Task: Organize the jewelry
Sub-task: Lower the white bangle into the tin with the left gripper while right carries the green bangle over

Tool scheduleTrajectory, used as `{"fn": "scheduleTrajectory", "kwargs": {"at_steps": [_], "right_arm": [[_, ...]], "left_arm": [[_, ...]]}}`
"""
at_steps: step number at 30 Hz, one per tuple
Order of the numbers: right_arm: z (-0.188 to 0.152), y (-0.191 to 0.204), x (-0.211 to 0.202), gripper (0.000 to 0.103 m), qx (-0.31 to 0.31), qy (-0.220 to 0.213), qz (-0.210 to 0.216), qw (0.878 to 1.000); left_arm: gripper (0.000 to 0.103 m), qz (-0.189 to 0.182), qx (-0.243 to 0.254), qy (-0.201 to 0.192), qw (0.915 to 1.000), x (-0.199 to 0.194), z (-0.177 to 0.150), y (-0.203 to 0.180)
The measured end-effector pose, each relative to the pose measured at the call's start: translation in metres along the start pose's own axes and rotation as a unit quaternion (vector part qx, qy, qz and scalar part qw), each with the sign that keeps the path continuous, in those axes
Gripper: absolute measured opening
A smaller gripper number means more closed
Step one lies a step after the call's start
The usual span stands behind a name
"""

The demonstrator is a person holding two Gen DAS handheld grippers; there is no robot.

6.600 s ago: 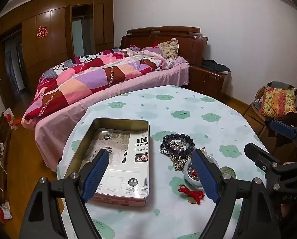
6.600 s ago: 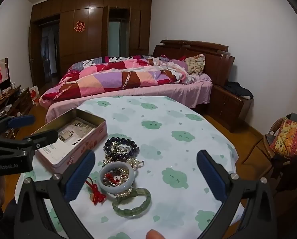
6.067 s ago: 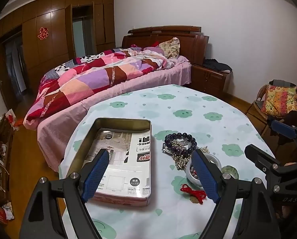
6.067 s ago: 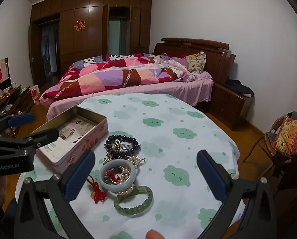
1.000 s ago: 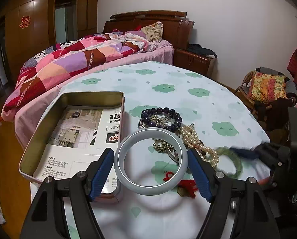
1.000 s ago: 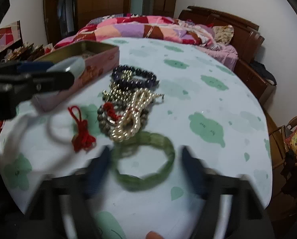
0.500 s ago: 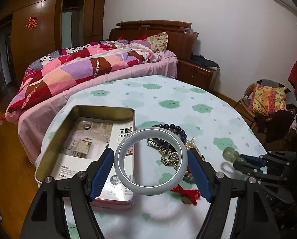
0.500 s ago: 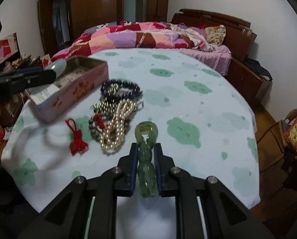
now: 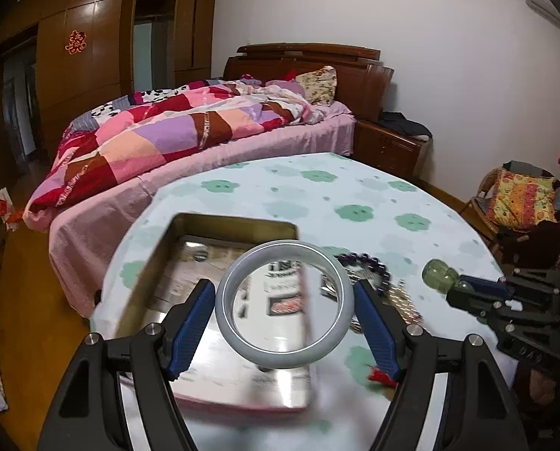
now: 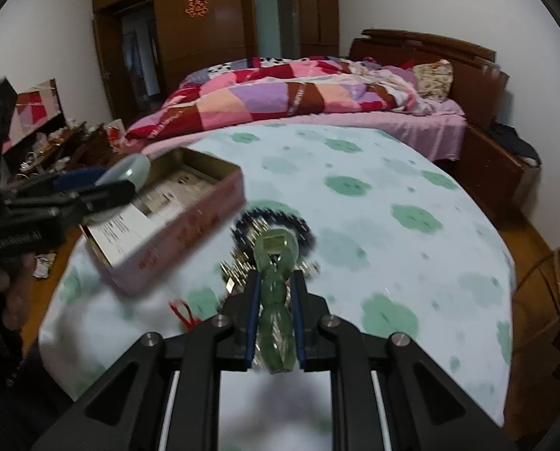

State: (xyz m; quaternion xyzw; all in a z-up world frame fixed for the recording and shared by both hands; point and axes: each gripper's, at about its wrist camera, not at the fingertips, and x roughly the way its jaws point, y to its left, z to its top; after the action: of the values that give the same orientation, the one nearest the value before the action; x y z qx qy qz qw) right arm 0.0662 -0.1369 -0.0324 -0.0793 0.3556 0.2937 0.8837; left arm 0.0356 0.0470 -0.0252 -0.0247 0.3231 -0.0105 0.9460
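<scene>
At the left, a shallow rectangular metal tin (image 9: 220,225) with printed paper lining its bottom is seen on the round table (image 9: 355,195), which is covered by a pale cloth printed with green cloud shapes. Above the tin's near end, a smooth, glossy, pale grey-white bangle (image 9: 285,302) is held flat between the blue ribbed pads of the left gripper (image 9: 285,323), whose jaws are spread wide around the ring. To the right of the bangle, a heap of jewelry is left on the cloth: a bracelet of dark round beads (image 9: 370,263), blurred pale strands, and a red knotted cord (image 9: 379,376). Further right, a translucent green bracelet (image 10: 276,300) of lumpy beads is pinched flat into a narrow loop by the right gripper (image 10: 276,319), its jaws clamped nearly together on it.

A second ago the green bracelet was lying round on the cloth between the right gripper's spread jaws; the jaws have since been closed on it and it has been lifted clear of the table. The bangle has been carried from over the heap to over the tin.
</scene>
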Motion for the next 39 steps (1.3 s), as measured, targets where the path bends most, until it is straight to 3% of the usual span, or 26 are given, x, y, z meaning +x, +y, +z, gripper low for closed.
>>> {"fn": "scheduleTrajectory", "kwargs": {"at_steps": [18, 24, 35, 39], "right_arm": [[0.089, 0.040, 0.085, 0.017, -0.019, -0.004, 0.091, 0.996], [0.086, 0.053, 0.102, 0.017, -0.030, 0.009, 0.106, 0.994], [0.083, 0.054, 0.120, 0.018, -0.045, 0.032, 0.079, 0.995], [0.084, 0.052, 0.127, 0.027, -0.043, 0.037, 0.072, 0.996]], "left_arm": [[0.075, 0.053, 0.031, 0.062, 0.9962, 0.065, 0.028, 0.058], [0.075, 0.059, 0.062, 0.083, 0.9928, 0.082, 0.033, 0.059], [0.075, 0.061, 0.093, 0.111, 0.9876, 0.100, 0.036, 0.054], [0.075, 0.062, 0.105, 0.109, 0.9866, 0.101, 0.037, 0.051]]}}
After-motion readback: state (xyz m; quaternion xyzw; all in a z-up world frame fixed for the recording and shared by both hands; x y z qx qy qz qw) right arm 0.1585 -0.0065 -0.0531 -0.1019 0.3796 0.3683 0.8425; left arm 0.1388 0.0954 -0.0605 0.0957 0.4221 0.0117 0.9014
